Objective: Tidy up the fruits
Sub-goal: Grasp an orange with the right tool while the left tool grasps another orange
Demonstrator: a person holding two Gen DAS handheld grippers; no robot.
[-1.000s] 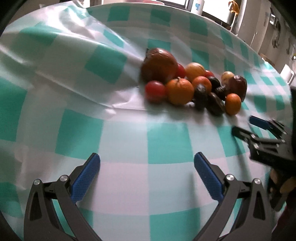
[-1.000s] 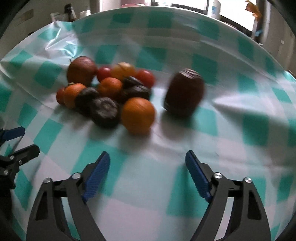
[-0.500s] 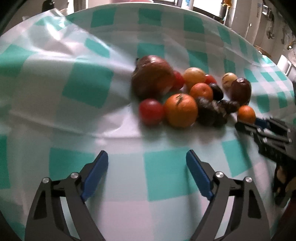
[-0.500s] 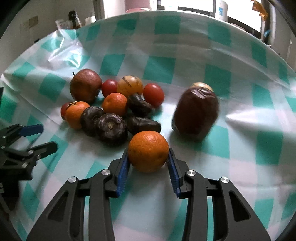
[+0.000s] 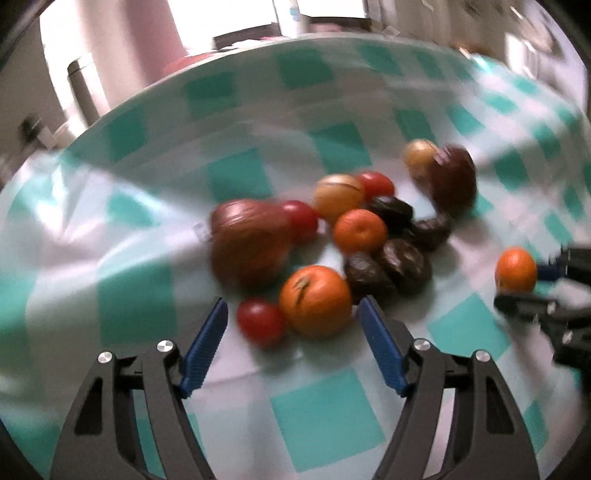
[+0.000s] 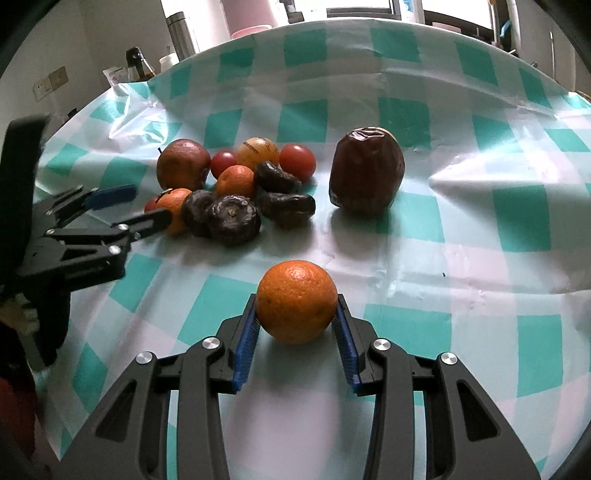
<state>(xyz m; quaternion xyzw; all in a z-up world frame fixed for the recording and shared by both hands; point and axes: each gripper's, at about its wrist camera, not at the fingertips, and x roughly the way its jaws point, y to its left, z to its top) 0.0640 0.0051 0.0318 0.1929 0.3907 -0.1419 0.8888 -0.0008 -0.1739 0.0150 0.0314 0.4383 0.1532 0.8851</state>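
Note:
A pile of fruit lies on a teal-and-white checked tablecloth. My right gripper is shut on a small orange, held away from the pile; it also shows in the left wrist view. My left gripper is open, its fingers straddling a larger orange and a small red tomato at the pile's near edge. Behind them lie a brown apple, dark wrinkled fruits, another orange, tomatoes and a yellow fruit. A big dark red fruit stands apart.
The tablecloth is creased with raised folds to the right of the pile. Bottles and containers stand beyond the table's far edge. The left wrist view is motion-blurred.
My right gripper has pulled the small orange back, away from the pile. My left gripper has moved forward so its open fingers now flank the larger orange and a tomato.

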